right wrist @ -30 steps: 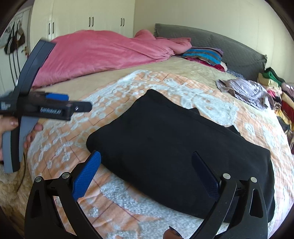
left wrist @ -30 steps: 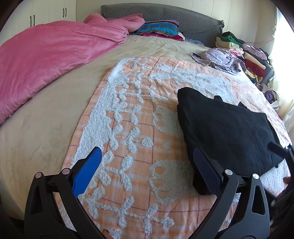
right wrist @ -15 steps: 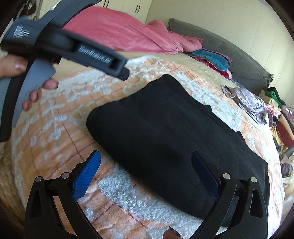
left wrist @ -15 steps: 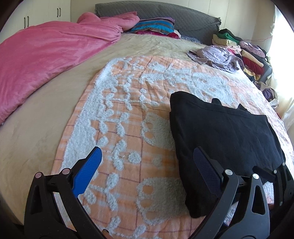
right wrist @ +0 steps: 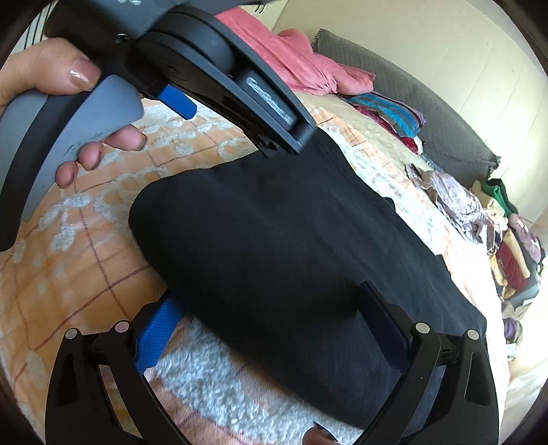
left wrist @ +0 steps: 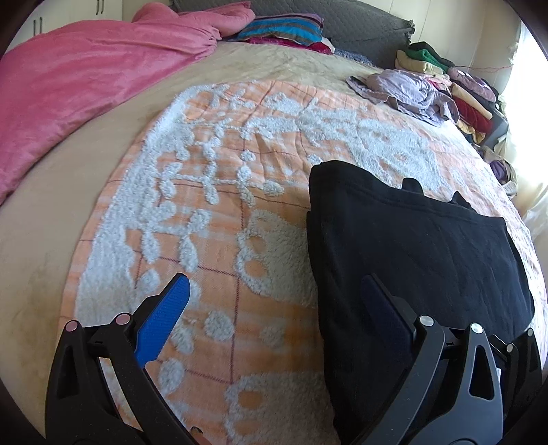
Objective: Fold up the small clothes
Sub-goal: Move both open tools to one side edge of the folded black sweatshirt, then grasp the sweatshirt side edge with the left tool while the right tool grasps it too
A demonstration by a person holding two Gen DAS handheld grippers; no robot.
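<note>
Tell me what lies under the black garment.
The black garment lies folded on an orange-and-white blanket, which shows on all sides of it. Whatever is directly beneath the cloth, or between its layers, is covered.

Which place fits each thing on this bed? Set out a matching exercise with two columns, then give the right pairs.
Things:
1. pink duvet
2. black garment
3. lilac clothes
4. striped pillow

Places:
A. crumpled near the clothes stack
B. by the grey headboard
C. folded on the orange blanket
D. bunched on the bed's left side

Pairs: 1-D, 2-C, 3-A, 4-B
</note>
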